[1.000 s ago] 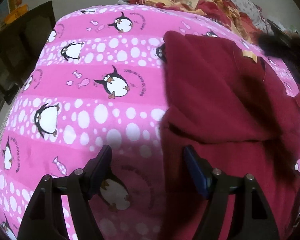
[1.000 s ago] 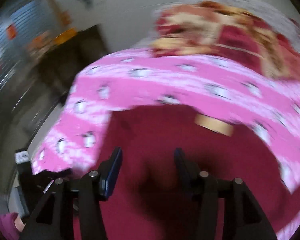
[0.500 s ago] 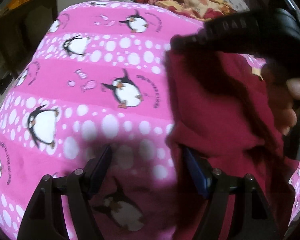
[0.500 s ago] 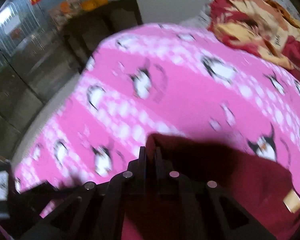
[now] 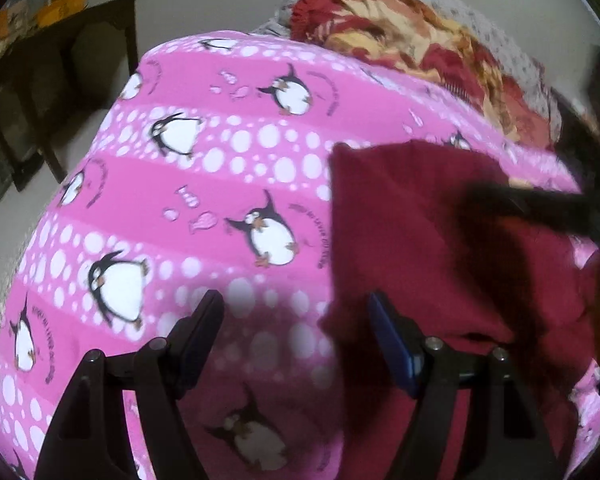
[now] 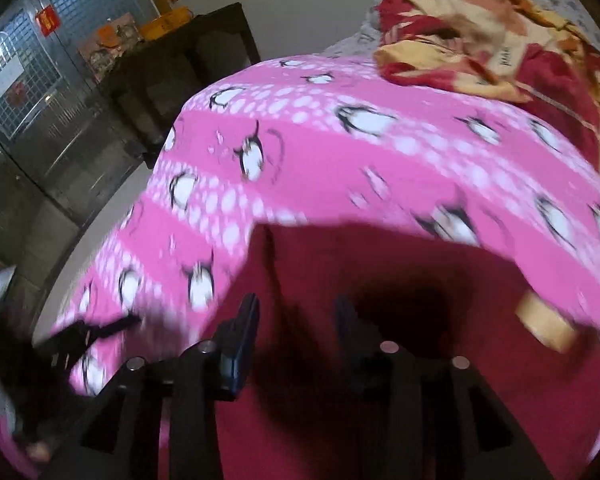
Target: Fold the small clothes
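A dark red garment [image 5: 412,232] lies folded on the pink penguin sheet [image 5: 204,184]. My left gripper [image 5: 296,316] hovers open over the garment's left edge, nothing between its fingers. The right gripper shows as a dark blurred shape at the right edge of the left wrist view. Seen from the right wrist, my right gripper [image 6: 296,312] hangs over the red garment [image 6: 400,272] with its jaws opening, and no cloth is pinched between them. A tan label [image 6: 548,324] on the garment shows at the right.
A red and yellow patterned blanket [image 5: 420,52] is bunched at the far end of the bed. A dark wooden table [image 6: 180,64] stands beyond the bed's left corner, with metal grilles [image 6: 24,72] behind it. The left gripper [image 6: 88,336] appears blurred at lower left.
My right gripper was shut on the garment's edge half a second ago; it has let go, parted its jaws and drawn back over the cloth. The left gripper drifted slightly, still open.
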